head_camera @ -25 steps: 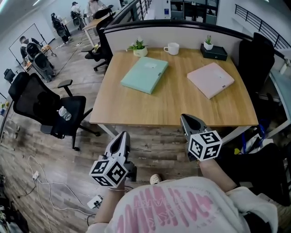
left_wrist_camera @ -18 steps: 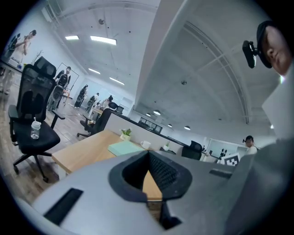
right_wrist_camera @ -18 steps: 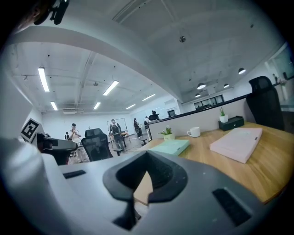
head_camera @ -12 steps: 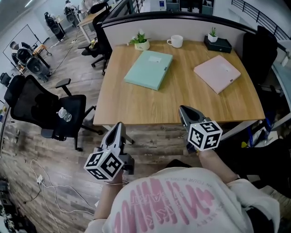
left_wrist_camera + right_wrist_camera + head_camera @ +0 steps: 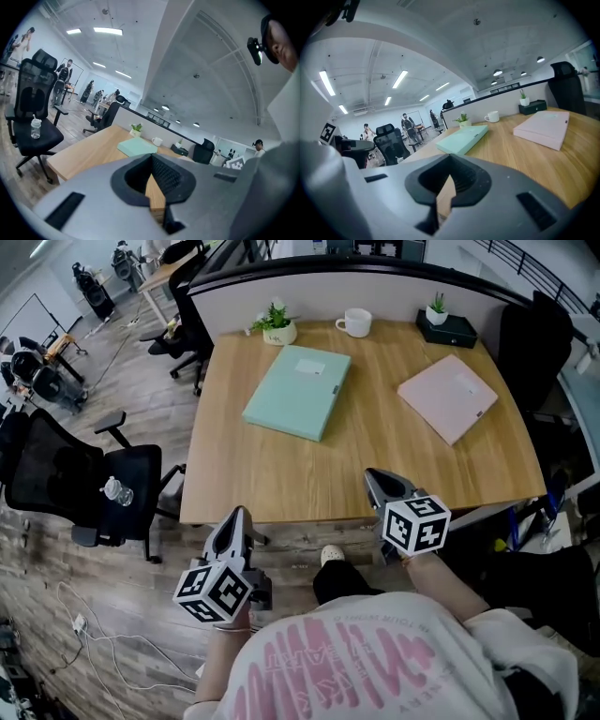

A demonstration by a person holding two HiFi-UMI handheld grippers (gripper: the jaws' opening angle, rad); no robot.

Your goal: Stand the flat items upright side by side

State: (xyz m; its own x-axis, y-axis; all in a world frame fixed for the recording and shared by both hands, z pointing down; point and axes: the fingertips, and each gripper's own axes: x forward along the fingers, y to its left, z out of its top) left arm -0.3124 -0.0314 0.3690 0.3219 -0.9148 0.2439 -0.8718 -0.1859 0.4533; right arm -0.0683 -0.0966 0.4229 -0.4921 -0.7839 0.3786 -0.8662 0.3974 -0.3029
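Two flat file boxes lie on the wooden desk (image 5: pixel 281 474). The mint green box (image 5: pixel 297 391) lies flat at the left middle, and the pink box (image 5: pixel 447 397) lies flat at the right. The green box (image 5: pixel 136 146) shows in the left gripper view, and both the green box (image 5: pixel 463 138) and the pink box (image 5: pixel 543 128) show in the right gripper view. My left gripper (image 5: pixel 234 522) hovers shut and empty just short of the desk's front edge. Shut with nothing in it, my right gripper (image 5: pixel 373 480) sits over the front edge, well short of both boxes.
At the desk's back stand a small plant (image 5: pixel 275 326), a white mug (image 5: pixel 355 322) and a dark box with a plant (image 5: pixel 442 327) before a grey partition. A black office chair (image 5: pixel 84 493) with a bottle stands left; another black chair (image 5: pixel 534 334) stands right. Cables lie on the floor.
Both grippers have moved forward toward the desk, the right one now over its front edge. The view has shifted closer to the desk. Both boxes lie as before.
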